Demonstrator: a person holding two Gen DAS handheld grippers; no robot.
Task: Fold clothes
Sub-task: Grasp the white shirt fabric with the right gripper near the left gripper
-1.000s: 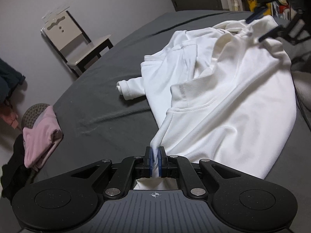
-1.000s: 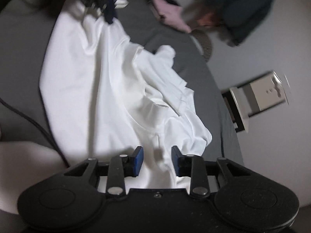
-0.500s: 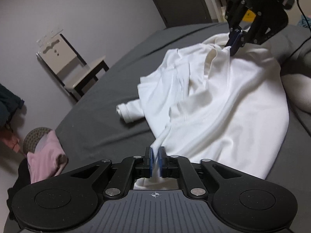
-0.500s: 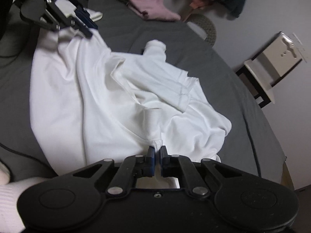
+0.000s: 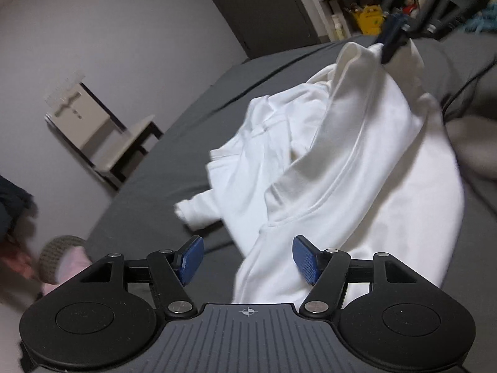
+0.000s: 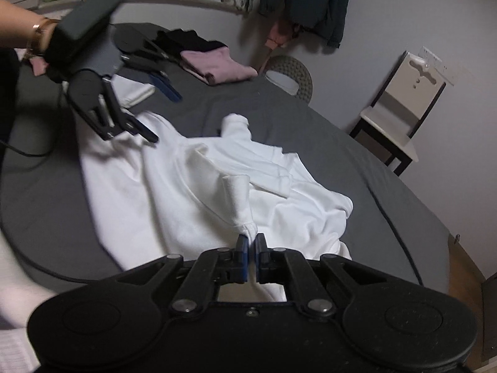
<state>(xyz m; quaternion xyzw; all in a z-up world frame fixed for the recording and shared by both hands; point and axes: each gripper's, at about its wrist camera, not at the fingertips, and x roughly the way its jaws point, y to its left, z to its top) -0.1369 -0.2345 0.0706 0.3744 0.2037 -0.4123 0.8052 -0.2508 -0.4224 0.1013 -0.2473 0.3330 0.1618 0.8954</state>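
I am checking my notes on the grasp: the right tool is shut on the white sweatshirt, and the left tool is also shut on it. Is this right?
Not quite. The right tool is shut on the white sweatshirt, but the left tool is open: the left wrist view shows its blue pads spread wide apart, gripping nothing.

left wrist: low and close over the bed (image 5: 161,192), faces along its fingers to the wall and chair (image 5: 102,143) | right wrist: higher, opposite side, looks back | shared: shirt (image 5: 357,161), bed, chair; each view shows the other gripper (image 6: 161,112)
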